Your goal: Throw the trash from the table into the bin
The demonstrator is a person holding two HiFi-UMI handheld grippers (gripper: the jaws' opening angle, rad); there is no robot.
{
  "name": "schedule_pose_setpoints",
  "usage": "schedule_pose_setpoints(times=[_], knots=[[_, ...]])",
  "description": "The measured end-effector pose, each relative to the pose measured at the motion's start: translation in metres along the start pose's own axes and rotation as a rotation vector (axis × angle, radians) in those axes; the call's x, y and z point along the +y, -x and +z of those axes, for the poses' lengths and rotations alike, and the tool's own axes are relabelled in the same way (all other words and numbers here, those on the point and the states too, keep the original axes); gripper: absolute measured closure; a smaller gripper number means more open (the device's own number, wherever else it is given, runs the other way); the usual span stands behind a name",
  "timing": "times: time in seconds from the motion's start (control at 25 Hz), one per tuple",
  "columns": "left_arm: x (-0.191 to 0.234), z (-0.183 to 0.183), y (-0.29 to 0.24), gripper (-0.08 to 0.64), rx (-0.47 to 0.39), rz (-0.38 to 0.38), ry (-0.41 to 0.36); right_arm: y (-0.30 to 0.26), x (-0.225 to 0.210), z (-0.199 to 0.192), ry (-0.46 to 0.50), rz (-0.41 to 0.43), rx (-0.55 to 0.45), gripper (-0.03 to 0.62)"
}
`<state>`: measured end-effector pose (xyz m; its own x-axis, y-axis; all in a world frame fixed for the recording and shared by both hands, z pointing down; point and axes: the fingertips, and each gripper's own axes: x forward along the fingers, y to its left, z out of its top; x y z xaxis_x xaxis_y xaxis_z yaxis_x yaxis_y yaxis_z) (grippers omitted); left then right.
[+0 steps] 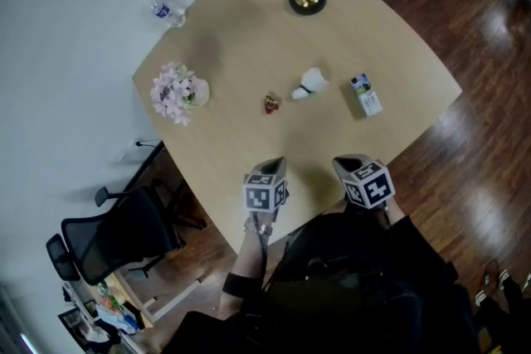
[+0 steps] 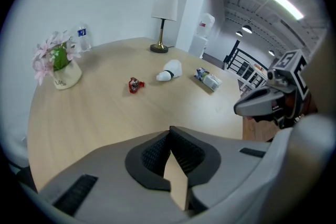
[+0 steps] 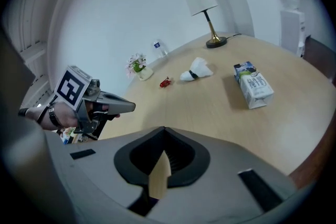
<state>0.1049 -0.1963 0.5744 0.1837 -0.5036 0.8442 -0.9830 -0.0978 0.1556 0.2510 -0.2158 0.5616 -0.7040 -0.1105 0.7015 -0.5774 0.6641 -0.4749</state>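
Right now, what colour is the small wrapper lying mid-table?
The wrapper is red, seen best in the left gripper view.

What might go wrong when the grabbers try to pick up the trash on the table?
Both the left gripper and right gripper are shut and empty, so they must open before reaching; otherwise they may just shove things. The red wrapper is small and lies low, so jaws might push it along the table instead of pinching it. No bin shows in any view, so a loosely held piece could drop on the way.
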Motion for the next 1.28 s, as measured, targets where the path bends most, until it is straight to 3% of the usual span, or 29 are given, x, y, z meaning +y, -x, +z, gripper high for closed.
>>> schedule_pose_setpoints(times=[0.32, 0.36, 0.44, 0.6, 0.84, 0.96, 1.28], knots=[[0.045, 0.076, -0.050, 0.557, -0.034, 0.094, -0.028, -0.003, -0.020, 0.021, -0.020, 0.010, -0.011, 0.583], [0.052, 0.083, -0.055, 0.512, -0.039, 0.105, -0.029, -0.005, -0.020, 0.024, -0.021, 0.014, -0.012, 0.583], [0.064, 0.097, -0.066, 0.335, -0.048, 0.118, -0.026, -0.008, -0.020, 0.032, -0.023, 0.021, -0.020, 0.583], [0.084, 0.113, -0.092, 0.247, -0.041, 0.140, -0.022, -0.013, -0.023, 0.040, -0.037, 0.030, -0.027, 0.583], [0.094, 0.112, -0.120, 0.249, 0.012, 0.159, -0.065, -0.017, -0.028, 0.039, -0.069, 0.029, -0.033, 0.583], [0.097, 0.102, -0.125, 0.280, 0.044, 0.162, -0.052, -0.017, -0.029, 0.033, -0.083, 0.027, -0.031, 0.583], [0.090, 0.097, -0.119, 0.369, 0.033, 0.179, -0.056, -0.012, -0.026, 0.019, -0.085, 0.015, -0.019, 0.583]])
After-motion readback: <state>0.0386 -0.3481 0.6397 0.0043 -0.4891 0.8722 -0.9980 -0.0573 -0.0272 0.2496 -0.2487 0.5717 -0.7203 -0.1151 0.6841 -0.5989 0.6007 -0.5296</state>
